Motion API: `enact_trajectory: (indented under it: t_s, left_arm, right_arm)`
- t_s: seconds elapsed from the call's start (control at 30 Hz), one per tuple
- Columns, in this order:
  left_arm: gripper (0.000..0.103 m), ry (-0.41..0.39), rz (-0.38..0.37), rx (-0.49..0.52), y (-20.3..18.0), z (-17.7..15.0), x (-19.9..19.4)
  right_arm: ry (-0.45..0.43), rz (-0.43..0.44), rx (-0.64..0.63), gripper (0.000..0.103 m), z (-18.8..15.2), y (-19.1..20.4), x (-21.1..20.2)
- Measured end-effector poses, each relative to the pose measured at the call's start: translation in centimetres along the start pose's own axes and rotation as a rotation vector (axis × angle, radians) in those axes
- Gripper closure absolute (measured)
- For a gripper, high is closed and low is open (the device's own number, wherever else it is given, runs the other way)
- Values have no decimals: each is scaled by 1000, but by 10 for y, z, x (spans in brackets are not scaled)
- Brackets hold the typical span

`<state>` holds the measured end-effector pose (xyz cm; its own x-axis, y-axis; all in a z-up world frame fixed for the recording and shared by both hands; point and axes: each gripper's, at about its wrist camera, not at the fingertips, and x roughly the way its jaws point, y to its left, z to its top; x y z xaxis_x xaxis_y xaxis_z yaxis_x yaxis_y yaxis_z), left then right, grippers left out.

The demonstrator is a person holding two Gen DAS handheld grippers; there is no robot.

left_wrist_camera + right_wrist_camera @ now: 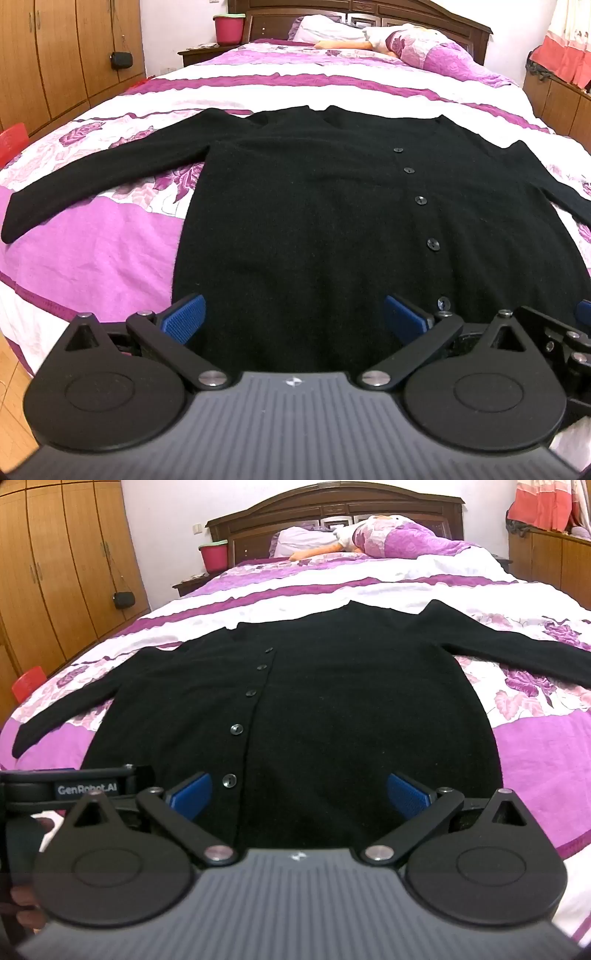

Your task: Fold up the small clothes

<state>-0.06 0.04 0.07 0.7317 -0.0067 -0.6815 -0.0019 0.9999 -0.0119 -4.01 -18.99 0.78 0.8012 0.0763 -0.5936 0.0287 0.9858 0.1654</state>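
Cardigan (pixel 314 206) flat, collar toward headboard (pixel 332 513)

Black cardigan (pixel 332 709) flat on bed (pixel 535 746), right gripper (pixel 299 797) agape

Black buttoned cardigan (pixel 314 206) flat, sleeves spread (front up)

Left tool (pixel 295 317) spread wide, blue pads (pixel 184 319) far apart, nothing held between, right tool (pixel 299 797) likewise spread wide, blue pads (pixel 192 794) far apart, nothing gripped, both side by side, level, pointing forward.
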Motion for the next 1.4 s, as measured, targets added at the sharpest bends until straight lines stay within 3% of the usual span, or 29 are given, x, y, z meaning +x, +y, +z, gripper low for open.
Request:
enact_trajectory:
  t_s: [0.9,1.4]
  left_arm:
    - [0,17,-5,17,-9,6,6]
    - [0,37,-3,54,-25,20,24]
  right_arm:
    - [5,4,21,0,2,-3,2]
    - [10,36,60,0,12,-30,12]
